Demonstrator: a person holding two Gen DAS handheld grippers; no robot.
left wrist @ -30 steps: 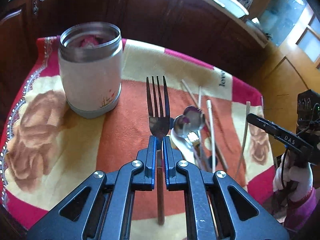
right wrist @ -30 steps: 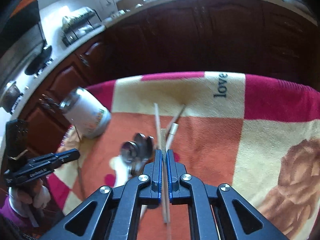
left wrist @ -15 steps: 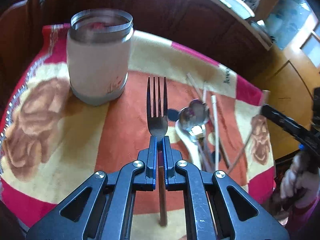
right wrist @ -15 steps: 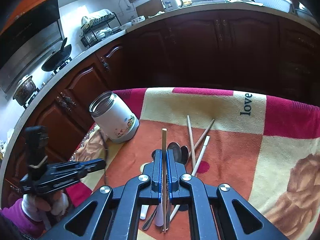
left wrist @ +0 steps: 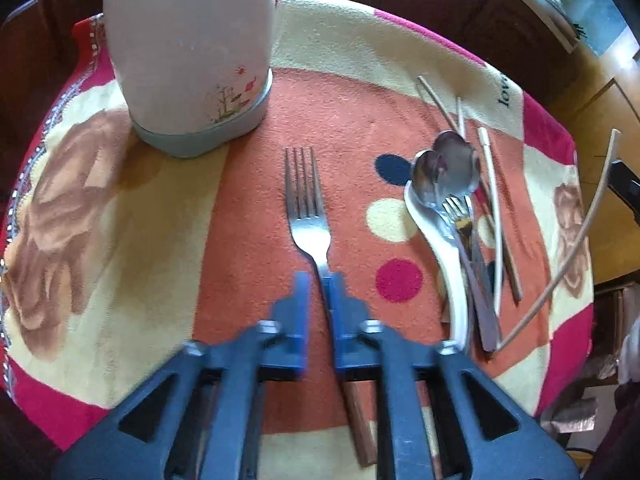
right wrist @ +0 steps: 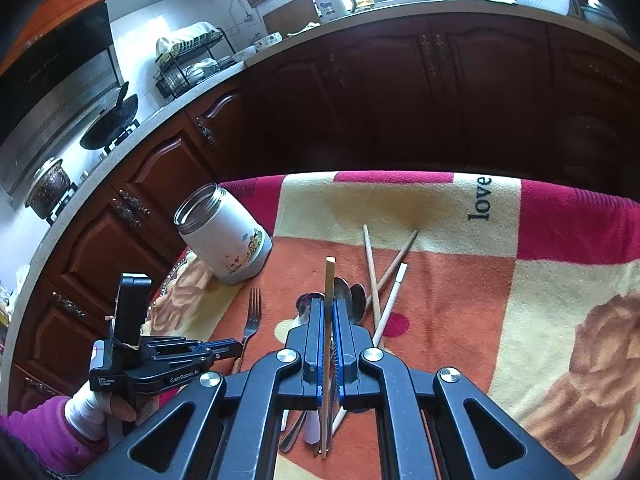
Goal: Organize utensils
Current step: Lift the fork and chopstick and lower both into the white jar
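A metal fork [left wrist: 306,204] with a wooden handle lies flat on the orange blanket, tines toward the white steel-rimmed jar [left wrist: 188,52]. My left gripper [left wrist: 318,280] has its blue pads slightly apart around the fork's neck; the right pad touches it. The fork [right wrist: 252,316], the jar [right wrist: 224,236] and the left gripper [right wrist: 236,348] also show in the right wrist view. My right gripper [right wrist: 329,304] is shut on a pale wooden chopstick [right wrist: 329,280], held above the utensil pile.
A pile of spoons [left wrist: 444,168], a white ceramic spoon [left wrist: 444,248], a small fork and chopsticks [left wrist: 492,200] lies right of the fork. More chopsticks [right wrist: 374,268] lie toward the far blanket edge. Dark cabinets stand behind the table.
My left gripper lowered the fork from the air onto the blanket and its jaws parted slightly. My right gripper lifted higher with the chopstick.
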